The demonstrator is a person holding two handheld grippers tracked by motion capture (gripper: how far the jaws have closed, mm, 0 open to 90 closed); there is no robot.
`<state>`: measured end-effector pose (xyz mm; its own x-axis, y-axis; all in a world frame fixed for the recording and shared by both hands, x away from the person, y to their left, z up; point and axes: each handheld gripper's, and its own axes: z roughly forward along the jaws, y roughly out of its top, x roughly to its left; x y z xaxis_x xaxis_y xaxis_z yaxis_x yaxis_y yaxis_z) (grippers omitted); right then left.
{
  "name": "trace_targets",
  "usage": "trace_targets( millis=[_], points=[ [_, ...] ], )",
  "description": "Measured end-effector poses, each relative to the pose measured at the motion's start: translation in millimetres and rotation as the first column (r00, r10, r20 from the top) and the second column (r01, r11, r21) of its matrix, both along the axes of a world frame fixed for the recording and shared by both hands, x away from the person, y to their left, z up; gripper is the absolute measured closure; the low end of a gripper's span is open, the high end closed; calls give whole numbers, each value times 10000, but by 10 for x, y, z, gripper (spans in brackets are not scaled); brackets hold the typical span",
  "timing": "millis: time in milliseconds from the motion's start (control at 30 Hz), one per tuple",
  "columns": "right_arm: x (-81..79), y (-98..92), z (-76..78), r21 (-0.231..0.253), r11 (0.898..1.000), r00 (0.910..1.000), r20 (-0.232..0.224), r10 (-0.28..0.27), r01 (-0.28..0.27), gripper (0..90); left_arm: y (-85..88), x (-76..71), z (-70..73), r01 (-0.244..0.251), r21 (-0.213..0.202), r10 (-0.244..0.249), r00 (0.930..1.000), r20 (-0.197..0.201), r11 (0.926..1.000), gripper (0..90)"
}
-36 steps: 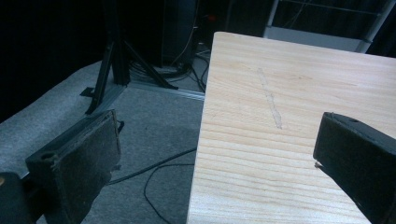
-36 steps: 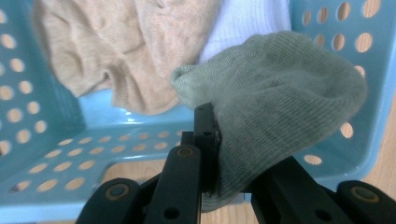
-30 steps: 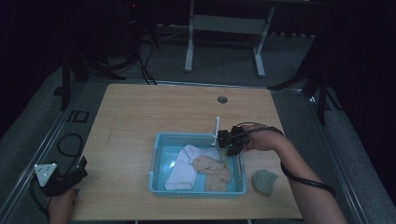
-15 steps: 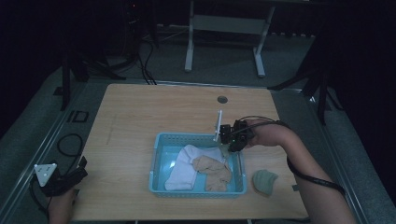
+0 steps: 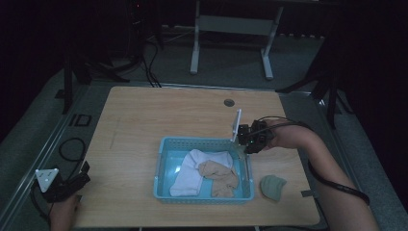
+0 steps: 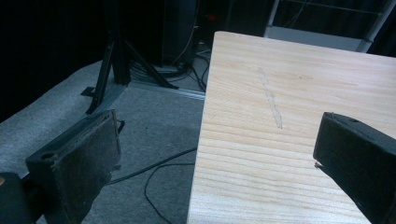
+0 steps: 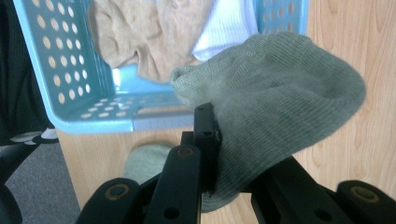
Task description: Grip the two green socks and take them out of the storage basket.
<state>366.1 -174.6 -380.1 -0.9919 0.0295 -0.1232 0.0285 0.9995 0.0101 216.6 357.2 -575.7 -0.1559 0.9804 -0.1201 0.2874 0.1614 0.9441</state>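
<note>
My right gripper [image 5: 248, 140] hovers over the right rim of a blue perforated basket [image 5: 166, 144], shut on a grey-green sock [image 7: 280, 93] that drapes over the jaws [image 7: 219, 154]. The basket [image 7: 93, 123] holds a white sock [image 5: 192, 168] and a tan sock [image 5: 221, 175]. A second grey-green sock [image 5: 273, 186] lies on the table to the right of the basket. My left gripper [image 5: 79, 178] rests at the table's front left corner; in its own view the jaws [image 6: 215, 140] stand wide open with nothing between them.
The wooden table [image 5: 144, 115] has a round grommet [image 5: 229, 102] near its far edge. Cables [image 5: 72, 149] lie on the floor along the left side. A metal stand [image 5: 231, 29] is beyond the table.
My right gripper has risen and drifted a little to the right with the grey-green sock still in it. The left gripper has stayed where it was.
</note>
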Motion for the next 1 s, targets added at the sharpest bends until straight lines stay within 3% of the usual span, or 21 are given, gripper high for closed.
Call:
trace_targets(
  millis=[300,633,1000],
  points=[
    [46,-359,14,203,9975,9977,79,-676,674,841,-2,1,0,-17,22,17,10000,-19,10000,7],
    [100,-793,-98,369,9864,9870,-55,-1603,1604,841,-5,2,1,-21,51,21,10000,-28,10000,7],
    [202,-940,-344,279,9765,9769,-87,-2136,2137,841,-5,2,1,-15,59,15,10000,-34,10000,7]
  ],
)
